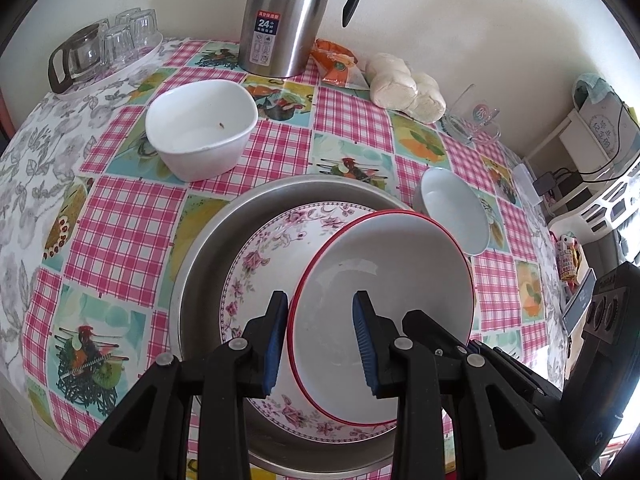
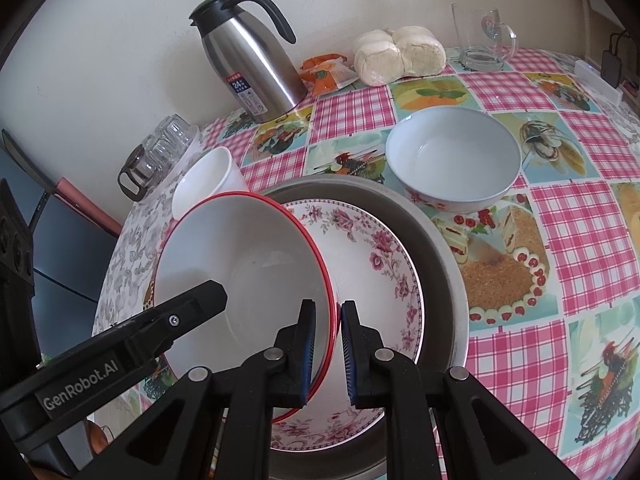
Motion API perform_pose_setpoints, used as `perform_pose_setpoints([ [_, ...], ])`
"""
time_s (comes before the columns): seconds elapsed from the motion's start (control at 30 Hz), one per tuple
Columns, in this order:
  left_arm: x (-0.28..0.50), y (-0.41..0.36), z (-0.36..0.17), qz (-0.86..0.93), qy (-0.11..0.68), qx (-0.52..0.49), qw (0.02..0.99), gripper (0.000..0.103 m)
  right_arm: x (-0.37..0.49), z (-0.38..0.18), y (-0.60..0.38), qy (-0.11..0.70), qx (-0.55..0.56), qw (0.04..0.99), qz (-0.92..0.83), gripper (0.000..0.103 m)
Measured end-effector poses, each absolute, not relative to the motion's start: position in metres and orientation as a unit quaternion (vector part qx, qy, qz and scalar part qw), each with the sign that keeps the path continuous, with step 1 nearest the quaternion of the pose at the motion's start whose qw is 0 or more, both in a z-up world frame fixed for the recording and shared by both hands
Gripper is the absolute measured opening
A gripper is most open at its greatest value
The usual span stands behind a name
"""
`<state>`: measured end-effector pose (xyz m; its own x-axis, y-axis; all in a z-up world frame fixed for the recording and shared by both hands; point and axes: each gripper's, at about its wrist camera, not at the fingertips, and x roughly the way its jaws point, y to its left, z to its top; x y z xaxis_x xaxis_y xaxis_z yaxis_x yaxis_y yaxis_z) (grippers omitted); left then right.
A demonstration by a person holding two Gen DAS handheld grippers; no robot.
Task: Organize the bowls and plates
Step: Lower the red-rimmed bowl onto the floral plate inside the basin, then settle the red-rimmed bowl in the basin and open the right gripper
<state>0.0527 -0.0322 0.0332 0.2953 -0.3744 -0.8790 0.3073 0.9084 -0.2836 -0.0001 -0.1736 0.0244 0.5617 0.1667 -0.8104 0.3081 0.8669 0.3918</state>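
A red-rimmed white bowl (image 1: 384, 304) (image 2: 248, 264) hangs tilted over a floral-rimmed plate (image 1: 264, 264) (image 2: 372, 264) that lies in a metal pan (image 1: 208, 256) (image 2: 436, 240). My right gripper (image 2: 329, 344) is shut on the bowl's rim. My left gripper (image 1: 320, 340) is open, its jaws astride the bowl's other rim without clamping it. A white squarish bowl (image 1: 202, 128) (image 2: 208, 184) stands behind the pan. A pale blue bowl (image 1: 456, 208) (image 2: 454, 160) stands on the other side.
A steel thermos jug (image 1: 286, 16) (image 2: 252, 68) stands at the back by the wall. A tray of upturned glasses (image 1: 108, 52) (image 2: 160, 152), an orange packet (image 1: 336, 62), bagged buns (image 1: 404, 88) (image 2: 396, 54) and a glass mug (image 1: 476, 120) (image 2: 482, 38) ring the checked table.
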Motion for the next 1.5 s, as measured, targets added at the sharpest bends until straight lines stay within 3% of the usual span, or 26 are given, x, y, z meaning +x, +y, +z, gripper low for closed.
perform_pose_setpoints([
  [0.53,0.056,-0.029,0.03,-0.21,0.558,-0.037,0.802,0.034,0.007,0.016,-0.173,0.478,0.256,0.84,-0.037,0.015],
  [1.5,0.072,-0.016,0.021,-0.216,0.58,-0.104,0.779,0.034,0.009,0.014,-0.183,0.46,0.309,0.832,-0.025,0.026],
])
